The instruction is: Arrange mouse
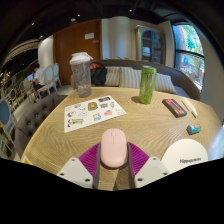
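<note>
A pale pink mouse (pixel 113 146) lies lengthwise between my two fingers, over the wooden table (pixel 140 125) near its front edge. My gripper (pixel 113 152) is shut on the mouse, with the magenta pads (pixel 90 157) pressed against its left and right sides. The rear end of the mouse sits down between the fingers. I cannot tell whether it rests on the table or hangs just above it.
Beyond the mouse lies a printed sheet (pixel 94 112). Further back stand a clear lidded tumbler (pixel 81 73) and a green can (pixel 147 84). To the right are a dark red case (pixel 175 107), a pink pen (pixel 189 107), a small teal item (pixel 193 128) and a white disc (pixel 184 153).
</note>
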`<state>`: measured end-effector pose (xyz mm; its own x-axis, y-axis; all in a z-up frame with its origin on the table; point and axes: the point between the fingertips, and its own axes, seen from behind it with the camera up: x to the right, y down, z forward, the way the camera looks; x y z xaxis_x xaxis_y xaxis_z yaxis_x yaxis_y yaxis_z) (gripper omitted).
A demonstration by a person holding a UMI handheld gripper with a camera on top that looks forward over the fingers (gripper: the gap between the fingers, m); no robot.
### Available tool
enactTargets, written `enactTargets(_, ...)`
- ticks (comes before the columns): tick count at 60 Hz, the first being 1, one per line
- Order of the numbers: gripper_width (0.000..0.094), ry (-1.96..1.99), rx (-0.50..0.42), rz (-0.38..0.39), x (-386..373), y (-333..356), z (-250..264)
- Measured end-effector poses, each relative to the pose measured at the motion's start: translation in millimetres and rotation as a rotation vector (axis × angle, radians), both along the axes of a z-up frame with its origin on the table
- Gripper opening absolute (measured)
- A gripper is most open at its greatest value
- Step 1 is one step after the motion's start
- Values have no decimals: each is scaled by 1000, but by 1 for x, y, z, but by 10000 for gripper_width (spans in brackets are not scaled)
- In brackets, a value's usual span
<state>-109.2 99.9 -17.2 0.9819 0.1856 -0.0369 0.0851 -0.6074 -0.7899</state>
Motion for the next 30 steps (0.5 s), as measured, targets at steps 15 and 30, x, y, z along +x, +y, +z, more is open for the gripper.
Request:
enactTargets(15,379,70,14,-72,22,-3,59)
enactTargets(30,376,4,170,-317,176,-39,133)
